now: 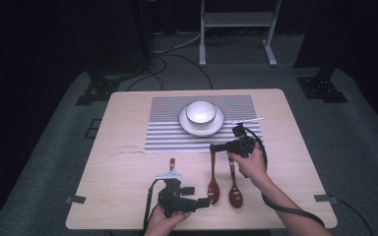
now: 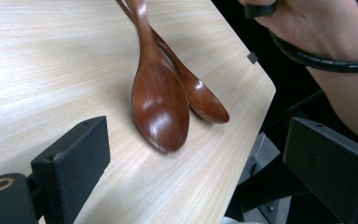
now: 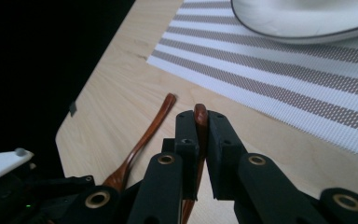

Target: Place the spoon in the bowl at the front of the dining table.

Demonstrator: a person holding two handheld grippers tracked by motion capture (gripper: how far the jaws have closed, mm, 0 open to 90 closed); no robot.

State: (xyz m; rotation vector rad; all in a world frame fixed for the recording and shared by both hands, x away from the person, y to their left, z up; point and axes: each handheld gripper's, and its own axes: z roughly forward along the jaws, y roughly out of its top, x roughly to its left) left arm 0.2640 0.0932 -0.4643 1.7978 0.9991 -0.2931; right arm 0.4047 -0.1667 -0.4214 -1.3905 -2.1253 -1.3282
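Two dark brown wooden spoons lie side by side on the table in front of the placemat. My right gripper (image 1: 215, 147) (image 3: 200, 123) is shut on the handle tip of the left spoon (image 1: 213, 186) (image 3: 200, 113). The other spoon (image 1: 235, 189) (image 2: 205, 103) lies just right of it, under the right hand. In the left gripper view the held spoon's bowl (image 2: 161, 107) sits in front of that second bowl. My left gripper (image 1: 197, 195) (image 2: 200, 168) is near the front edge with its jaws wide apart and nothing between them, pointing at the spoon bowls.
A white bowl (image 1: 200, 111) stands on a white plate (image 1: 187, 125) on the striped placemat (image 1: 167, 137) at the back. A third brown spoon (image 1: 172, 163) (image 3: 142, 142) lies partly under the left gripper. The table's front edge is close to the left hand.
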